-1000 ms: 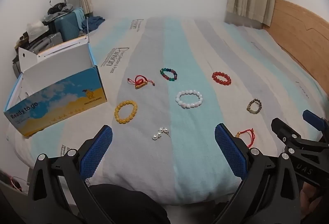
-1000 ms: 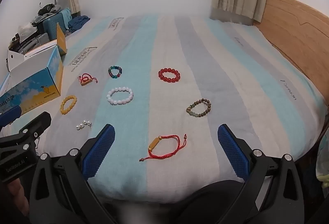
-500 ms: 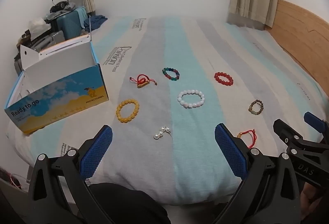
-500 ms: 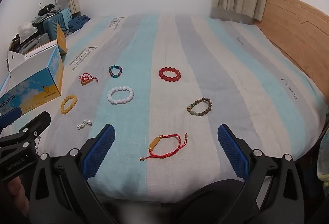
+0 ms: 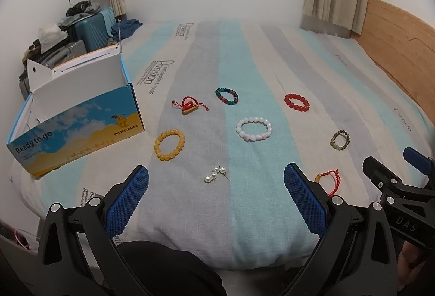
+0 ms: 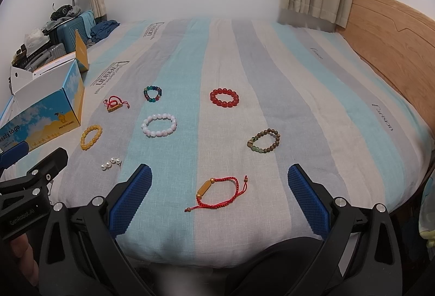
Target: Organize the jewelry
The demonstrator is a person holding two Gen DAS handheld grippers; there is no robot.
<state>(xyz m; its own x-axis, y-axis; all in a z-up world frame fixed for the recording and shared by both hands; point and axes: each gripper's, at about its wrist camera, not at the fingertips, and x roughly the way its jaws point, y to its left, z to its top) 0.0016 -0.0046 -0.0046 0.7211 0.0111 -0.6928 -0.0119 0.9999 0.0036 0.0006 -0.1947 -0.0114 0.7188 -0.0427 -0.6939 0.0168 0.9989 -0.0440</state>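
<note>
Several bracelets lie spread on the striped bed cover: a yellow bead bracelet (image 5: pixel 169 144), a white bead bracelet (image 5: pixel 254 128), a red bead bracelet (image 5: pixel 296 102), a green-and-red bead bracelet (image 5: pixel 226 96), a brown bead bracelet (image 6: pixel 263 141), a red cord bracelet (image 6: pixel 217 194) and a second red cord bracelet (image 5: pixel 189 106). A small pearl piece (image 5: pixel 215 173) rests near the front edge. My left gripper (image 5: pixel 216 188) hangs open before the pearls. My right gripper (image 6: pixel 218 187) stands open just short of the near red cord bracelet. Neither holds anything.
An open blue-and-yellow cardboard box (image 5: pixel 78 119) sits on the bed's left side. Suitcases and clutter (image 5: pixel 81 29) stand past it by the wall. A wooden headboard (image 6: pixel 394 40) runs along the right. A person's dark-clothed leg (image 5: pixel 163 268) shows below the bed edge.
The left wrist view has shifted slightly, so the box and bracelets sit a little lower and to the right in the frame. The right wrist view is nearly unchanged. Nothing was picked up.
</note>
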